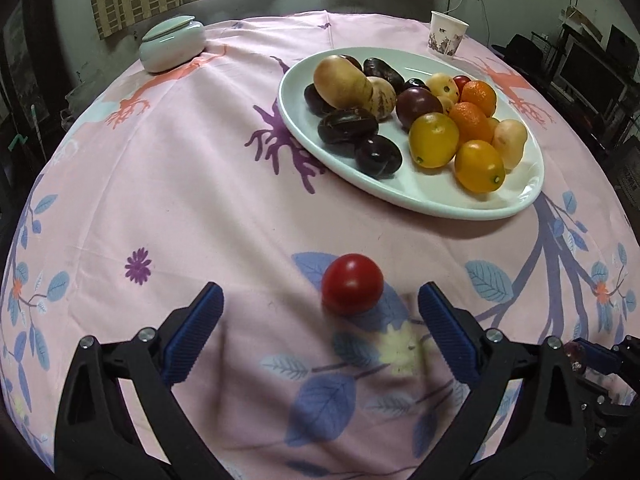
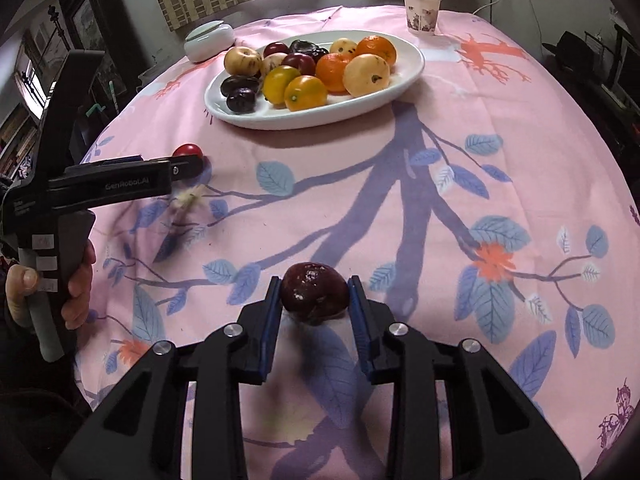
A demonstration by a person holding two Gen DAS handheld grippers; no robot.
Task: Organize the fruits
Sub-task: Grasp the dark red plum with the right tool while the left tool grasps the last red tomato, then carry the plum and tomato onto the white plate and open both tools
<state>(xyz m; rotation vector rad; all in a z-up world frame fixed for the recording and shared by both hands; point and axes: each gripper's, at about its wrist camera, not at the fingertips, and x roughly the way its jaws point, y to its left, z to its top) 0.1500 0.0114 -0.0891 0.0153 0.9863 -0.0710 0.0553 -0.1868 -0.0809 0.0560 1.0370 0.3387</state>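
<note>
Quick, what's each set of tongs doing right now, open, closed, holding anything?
Left tongs: open, empty, red tomato on the cloth between the tips.
Right tongs: closed on a dark red fruit.

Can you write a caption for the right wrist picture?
Right hand-held gripper pinches a dark red fruit above the tablecloth.

tbl, pink cloth (image 2: 440,184) | on it: plate (image 1: 400,196), jar (image 1: 172,44), cup (image 1: 447,34), tomato (image 1: 352,284)

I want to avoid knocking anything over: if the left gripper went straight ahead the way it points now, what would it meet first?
Most likely the red tomato, lying on the tablecloth just beyond the open left gripper, slightly right of its centre line. The plate of fruit lies further on, to the right.
</note>
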